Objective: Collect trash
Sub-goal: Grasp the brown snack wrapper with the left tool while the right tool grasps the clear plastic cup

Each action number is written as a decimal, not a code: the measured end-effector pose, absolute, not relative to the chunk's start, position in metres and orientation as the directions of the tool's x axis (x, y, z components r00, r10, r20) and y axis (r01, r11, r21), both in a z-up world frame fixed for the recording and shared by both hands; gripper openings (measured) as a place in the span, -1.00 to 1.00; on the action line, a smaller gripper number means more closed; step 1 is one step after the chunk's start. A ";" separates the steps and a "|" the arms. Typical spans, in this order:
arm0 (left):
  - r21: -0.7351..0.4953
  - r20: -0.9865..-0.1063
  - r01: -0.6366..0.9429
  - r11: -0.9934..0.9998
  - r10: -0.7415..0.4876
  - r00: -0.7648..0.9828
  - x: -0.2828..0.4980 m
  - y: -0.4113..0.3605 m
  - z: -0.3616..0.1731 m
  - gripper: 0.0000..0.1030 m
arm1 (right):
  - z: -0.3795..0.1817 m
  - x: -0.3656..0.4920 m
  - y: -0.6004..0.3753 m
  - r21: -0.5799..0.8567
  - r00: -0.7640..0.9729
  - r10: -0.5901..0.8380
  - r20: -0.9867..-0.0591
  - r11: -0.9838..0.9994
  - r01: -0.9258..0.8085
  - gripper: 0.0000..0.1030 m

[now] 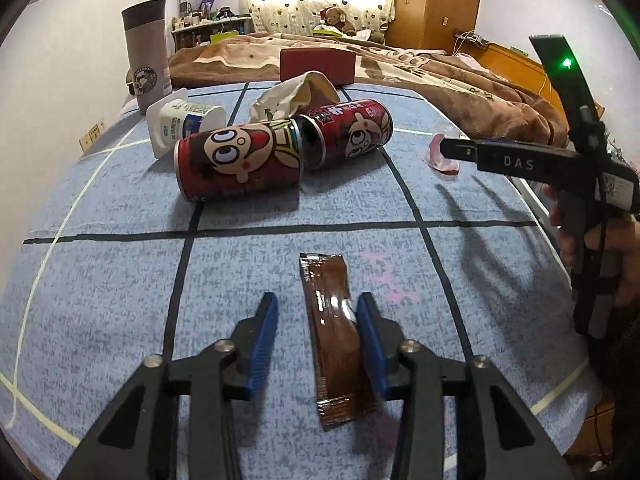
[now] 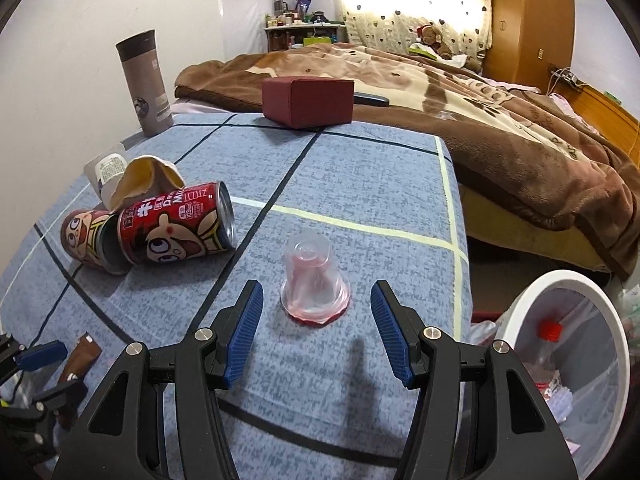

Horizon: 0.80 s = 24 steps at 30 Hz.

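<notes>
wrapper (image 1: 336, 340), brown, flat on blue cloth (image 1: 120, 280) between left gripper (image 1: 318, 312) pads; right pad seemingly touching its edge, left pad clear, so not clamped. jelly cup (image 2: 314, 284), upside down, ahead of right gripper (image 2: 316, 304), jaws wide, nothing held. two red cans (image 1: 240, 160) on their sides beyond, beside yoghurt tub (image 1: 180, 120). white bin (image 2: 568, 360) off cloth's right edge.

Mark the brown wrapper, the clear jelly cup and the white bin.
brown wrapper (image 1: 334, 344), left wrist view, glossy middle.
clear jelly cup (image 2: 314, 280), right wrist view, side wall.
white bin (image 2: 576, 280), right wrist view, upper rim.
</notes>
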<state>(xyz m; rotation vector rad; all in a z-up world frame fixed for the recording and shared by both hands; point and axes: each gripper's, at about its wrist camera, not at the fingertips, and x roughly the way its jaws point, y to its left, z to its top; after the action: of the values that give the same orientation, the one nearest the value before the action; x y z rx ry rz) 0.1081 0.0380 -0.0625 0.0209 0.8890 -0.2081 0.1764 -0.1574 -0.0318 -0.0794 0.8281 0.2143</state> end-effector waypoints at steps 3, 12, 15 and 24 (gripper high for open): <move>-0.067 -0.773 0.196 0.978 -0.175 0.610 0.112 0.039 -0.062 -0.41 | -0.033 0.178 -0.155 0.022 0.650 0.169 -0.741 0.973 -0.229 0.12; -0.091 -0.767 0.208 0.974 -0.202 0.609 0.119 0.038 -0.060 -0.56 | -0.036 0.191 -0.156 0.026 0.653 0.150 -0.742 0.980 -0.196 -0.22; -0.099 -0.764 0.206 0.974 -0.207 0.611 0.121 0.038 -0.062 -0.56 | -0.037 0.192 -0.156 0.028 0.654 0.149 -0.741 0.981 -0.192 -0.43; -0.129 -0.756 0.200 0.971 -0.227 0.614 0.125 0.039 -0.058 -0.56 | -0.036 0.187 -0.156 0.049 0.661 0.162 -0.733 0.981 -0.186 -0.44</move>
<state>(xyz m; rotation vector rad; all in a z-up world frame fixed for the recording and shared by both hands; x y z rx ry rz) 0.1254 0.0394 -0.0584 -0.0326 0.8752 -0.2462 0.1874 -0.1565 -0.0362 -0.0314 0.8261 0.1969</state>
